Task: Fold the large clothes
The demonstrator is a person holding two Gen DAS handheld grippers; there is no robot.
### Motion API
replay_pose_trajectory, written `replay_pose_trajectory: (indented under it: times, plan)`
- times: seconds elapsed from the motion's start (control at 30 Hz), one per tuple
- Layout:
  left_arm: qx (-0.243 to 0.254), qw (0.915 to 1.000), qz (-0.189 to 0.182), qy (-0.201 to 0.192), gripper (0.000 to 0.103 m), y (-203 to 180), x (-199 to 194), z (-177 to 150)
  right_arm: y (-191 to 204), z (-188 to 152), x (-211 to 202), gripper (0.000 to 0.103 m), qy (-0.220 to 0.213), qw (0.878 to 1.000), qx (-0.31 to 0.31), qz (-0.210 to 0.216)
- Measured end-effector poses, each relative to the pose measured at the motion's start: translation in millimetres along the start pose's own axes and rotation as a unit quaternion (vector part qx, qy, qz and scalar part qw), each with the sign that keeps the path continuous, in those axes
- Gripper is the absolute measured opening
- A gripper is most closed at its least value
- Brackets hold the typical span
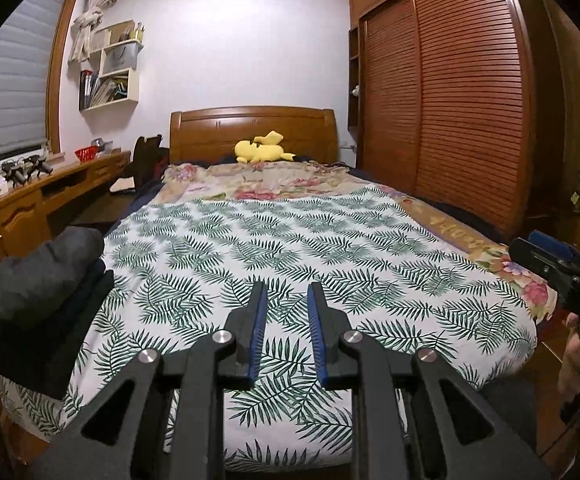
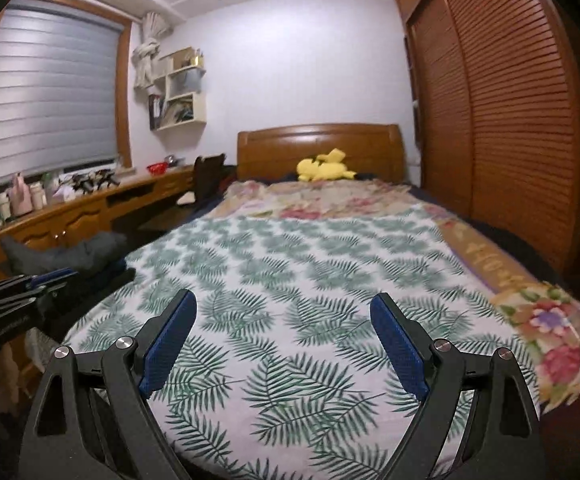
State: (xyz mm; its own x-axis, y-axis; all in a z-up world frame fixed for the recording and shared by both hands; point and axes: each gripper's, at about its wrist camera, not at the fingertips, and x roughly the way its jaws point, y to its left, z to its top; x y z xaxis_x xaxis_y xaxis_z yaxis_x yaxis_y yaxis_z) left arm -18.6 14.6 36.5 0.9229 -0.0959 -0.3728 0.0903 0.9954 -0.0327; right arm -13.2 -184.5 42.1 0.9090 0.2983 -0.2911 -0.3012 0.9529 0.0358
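The pick-up step was judged not yet begun: a pile of dark clothes (image 1: 45,276) lay at the near left edge of the bed (image 1: 314,240). The left hand-held gripper (image 1: 287,292) was slightly parted, the right hand-held gripper (image 2: 283,302) spread wide, both empty. Next, a garment would need to be pinched and laid flat.

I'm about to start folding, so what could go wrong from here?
1. The dark clothes sit at the bed's left edge; a careless pull might drag them off.
2. Both grippers, left and right, are open and empty; pinching could catch the leaf-print sheet too.
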Motion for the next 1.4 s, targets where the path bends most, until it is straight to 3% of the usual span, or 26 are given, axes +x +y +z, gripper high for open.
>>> replay_pose_trajectory:
  times: [1.4]
  plan:
    - [-0.006, 0.9999, -0.004, -0.009, 0.02, -2, -9, -2, 6, -9, 2, 0.09, 0.002, 1.0, 0.001, -0.001]
